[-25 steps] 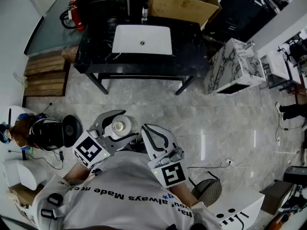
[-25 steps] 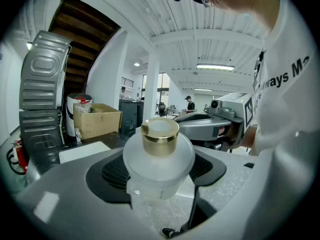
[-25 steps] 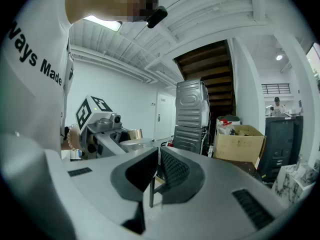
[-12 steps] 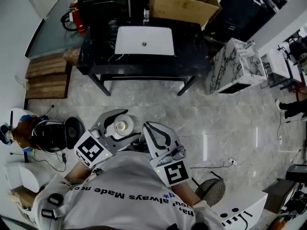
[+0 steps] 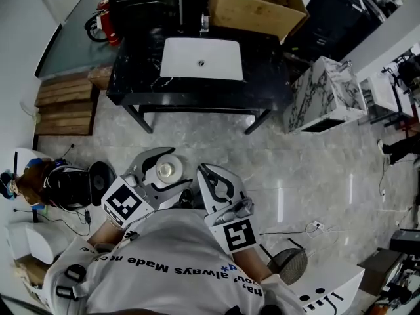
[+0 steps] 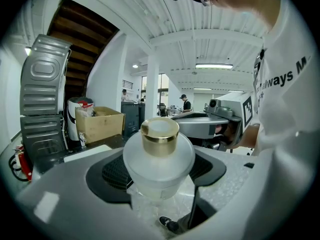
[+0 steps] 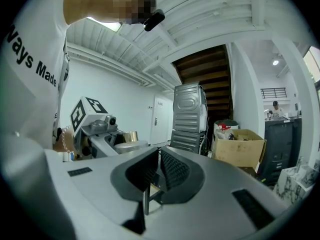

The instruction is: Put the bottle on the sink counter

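The left gripper (image 5: 162,174) clamps the frosted, round, gold-capped bottle (image 6: 159,156) between its jaws. The right gripper (image 7: 156,166) is nearly closed and empty. The black marble tabletop (image 5: 266,77) lies well ahead; carrying and placing remain.

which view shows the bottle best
The left gripper view: the bottle fills the centre, frosted body and gold cap clear. The head view shows only its top; the right gripper view catches a sliver.

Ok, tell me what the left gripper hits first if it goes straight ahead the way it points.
Probably the black sink counter's front edge: only bare floor shows between it and the left gripper, shut on the bottle. Height is hard to judge.
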{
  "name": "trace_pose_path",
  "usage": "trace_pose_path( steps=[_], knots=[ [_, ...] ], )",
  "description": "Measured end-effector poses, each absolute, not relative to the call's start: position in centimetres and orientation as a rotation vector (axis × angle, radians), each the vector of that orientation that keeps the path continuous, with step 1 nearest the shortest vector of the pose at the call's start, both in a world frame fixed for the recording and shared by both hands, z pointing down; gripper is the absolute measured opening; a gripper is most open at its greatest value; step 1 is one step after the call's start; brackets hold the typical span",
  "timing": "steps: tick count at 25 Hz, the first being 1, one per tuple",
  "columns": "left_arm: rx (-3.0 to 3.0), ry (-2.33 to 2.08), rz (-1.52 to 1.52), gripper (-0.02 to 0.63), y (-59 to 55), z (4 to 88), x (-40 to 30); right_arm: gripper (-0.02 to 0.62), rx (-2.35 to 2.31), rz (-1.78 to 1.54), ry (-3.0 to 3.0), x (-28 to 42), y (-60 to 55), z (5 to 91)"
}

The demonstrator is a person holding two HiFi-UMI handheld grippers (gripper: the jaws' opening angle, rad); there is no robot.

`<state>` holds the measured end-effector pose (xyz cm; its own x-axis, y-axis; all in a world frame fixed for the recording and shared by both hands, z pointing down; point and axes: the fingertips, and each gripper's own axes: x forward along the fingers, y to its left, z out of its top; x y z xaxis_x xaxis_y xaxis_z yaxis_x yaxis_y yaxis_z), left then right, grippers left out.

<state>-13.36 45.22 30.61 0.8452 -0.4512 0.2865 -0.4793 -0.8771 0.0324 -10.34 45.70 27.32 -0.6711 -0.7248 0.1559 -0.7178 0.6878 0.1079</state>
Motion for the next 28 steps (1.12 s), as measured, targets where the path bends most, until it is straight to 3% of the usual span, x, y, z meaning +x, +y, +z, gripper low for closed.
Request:
trace_pose_path(
  steps=[7, 28],
  knots=[
    [2.932, -0.737, 0.428, 0.328, 41.1, 30.8, -11.0, 0.018, 1.176, -0.062, -2.709, -8.1, 41.7, 27.4],
    [2.89, -0.786, 0.412, 0.328, 27.5, 29.8, 3.8, 0.018, 1.173, -0.026, -2.73, 7.3, 28.4, 27.0]
  ],
)
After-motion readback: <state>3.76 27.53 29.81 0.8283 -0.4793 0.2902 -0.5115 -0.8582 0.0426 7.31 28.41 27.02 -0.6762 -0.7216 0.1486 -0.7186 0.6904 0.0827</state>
